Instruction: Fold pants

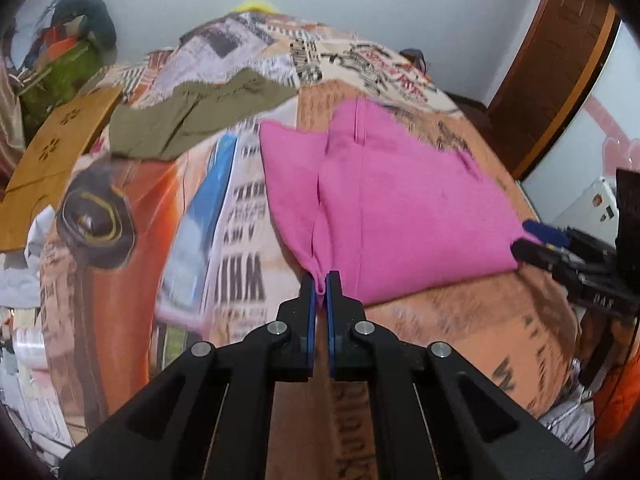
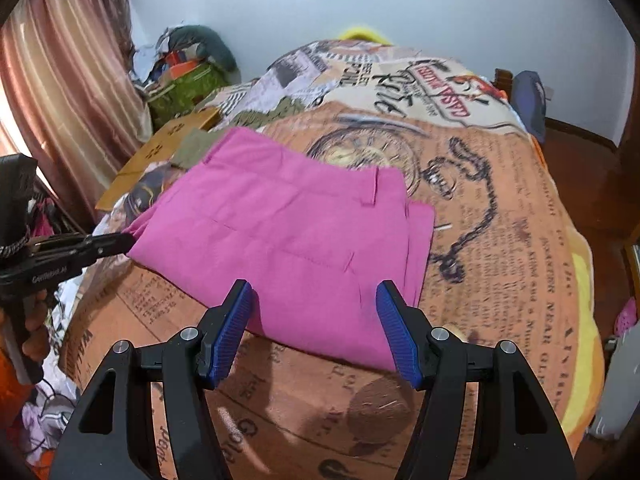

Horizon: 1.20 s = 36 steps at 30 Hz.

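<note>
Left wrist fisheye shows the left black two-finger gripper with blue pads [image 1: 321,280] clamped on a bunched corner of the bright pink folded fabric pants [image 1: 384,200], which lie flat on the orange, newspaper-print bedspread [image 1: 460,320]. From the right wrist view, the right black gripper with ribbed blue pads [image 2: 316,304] stands wide apart, hovering at the near edge of the pants [image 2: 288,232] without pinching them (its fingers frame the hem). An olive-green crumpled garment [image 1: 188,120] lies farther back on the bed, beside a tan cardboard sheet [image 1: 52,152].
</note>
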Each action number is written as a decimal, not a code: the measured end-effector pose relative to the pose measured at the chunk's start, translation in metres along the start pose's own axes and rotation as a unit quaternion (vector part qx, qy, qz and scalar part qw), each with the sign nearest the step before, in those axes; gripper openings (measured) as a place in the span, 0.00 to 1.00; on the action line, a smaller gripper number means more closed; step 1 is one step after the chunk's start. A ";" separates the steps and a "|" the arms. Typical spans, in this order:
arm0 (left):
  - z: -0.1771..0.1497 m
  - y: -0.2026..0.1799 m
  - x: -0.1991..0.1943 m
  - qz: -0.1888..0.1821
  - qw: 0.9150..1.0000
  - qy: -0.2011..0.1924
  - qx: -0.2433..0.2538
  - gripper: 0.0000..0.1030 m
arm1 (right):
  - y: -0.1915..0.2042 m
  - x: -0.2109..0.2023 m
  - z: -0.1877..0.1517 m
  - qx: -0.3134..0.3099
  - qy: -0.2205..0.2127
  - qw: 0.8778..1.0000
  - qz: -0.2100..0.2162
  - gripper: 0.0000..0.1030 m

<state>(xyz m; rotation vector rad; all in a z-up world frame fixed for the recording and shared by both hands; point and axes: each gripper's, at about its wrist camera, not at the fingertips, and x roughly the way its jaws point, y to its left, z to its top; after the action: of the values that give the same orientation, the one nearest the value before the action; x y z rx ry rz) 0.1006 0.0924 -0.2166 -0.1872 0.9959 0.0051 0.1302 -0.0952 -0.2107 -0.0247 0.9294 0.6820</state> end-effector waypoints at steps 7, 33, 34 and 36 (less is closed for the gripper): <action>0.006 -0.009 -0.017 0.058 0.997 -0.015 0.056 0.04 | -0.001 -0.013 0.006 0.011 -0.008 1.000 0.016 0.59; 0.074 -0.052 0.061 -0.027 0.991 0.008 0.132 0.09 | 0.003 0.037 0.038 -0.053 0.036 0.997 0.043 0.59; 0.070 -0.049 0.058 -0.028 0.991 0.007 0.129 0.09 | 0.002 0.034 0.035 -0.050 0.035 0.997 0.043 0.59; 0.063 -0.045 0.051 -0.028 0.991 0.006 0.129 0.09 | -0.001 0.028 0.031 -0.045 0.034 0.998 0.039 0.59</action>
<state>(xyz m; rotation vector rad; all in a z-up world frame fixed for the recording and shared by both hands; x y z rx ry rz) 0.1850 0.0538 -0.2185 0.0216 0.9941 -0.1755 0.1650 -0.0719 -0.2133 -0.0921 0.9674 0.7992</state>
